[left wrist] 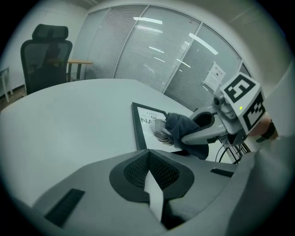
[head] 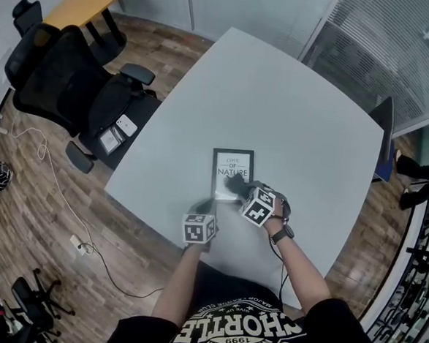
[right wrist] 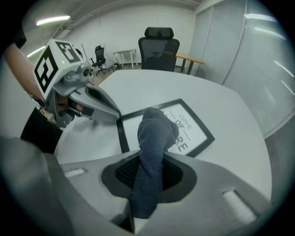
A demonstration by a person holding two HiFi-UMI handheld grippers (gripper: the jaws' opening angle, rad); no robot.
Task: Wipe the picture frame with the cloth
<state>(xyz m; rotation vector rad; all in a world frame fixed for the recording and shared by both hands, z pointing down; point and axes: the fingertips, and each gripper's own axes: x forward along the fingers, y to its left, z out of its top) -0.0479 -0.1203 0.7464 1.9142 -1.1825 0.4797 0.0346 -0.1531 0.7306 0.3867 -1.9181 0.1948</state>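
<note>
Writing: "OF" over "NATURE" in black on the white sheet of the picture frame (head: 233,165); smaller line above them too small to read; upside-down shirt print low in the head view, with "1999".
Left jaws: on the left gripper (left wrist: 148,159), pressed together with nothing seen between them; tips at the frame's near left corner, touching or just short, cannot tell which.
Frame: black border, flat on the table, just ahead of the left jaws and a little to their right; directly ahead of and below the right jaws.
Cloth (right wrist: 155,133): dark blue-grey, bunched end reaching out ahead of the right jaws onto the lower part of the sheet.
Right jaws: on the right gripper (right wrist: 150,167), clamped narrow on the cloth; wristwatch (head: 282,234) behind them.
Surface: pale grey-white table (head: 278,98), smooth and matt.
Room: black office chairs (head: 59,83) and yellow-topped desk (head: 87,0) far left of the jaws; wood floor (head: 44,192) with a trailing cable; slatted blinds (head: 384,47) far right.
Edges: near table edge close behind the left gripper and the right gripper; broad tabletop ahead of both jaws and out to either side.
</note>
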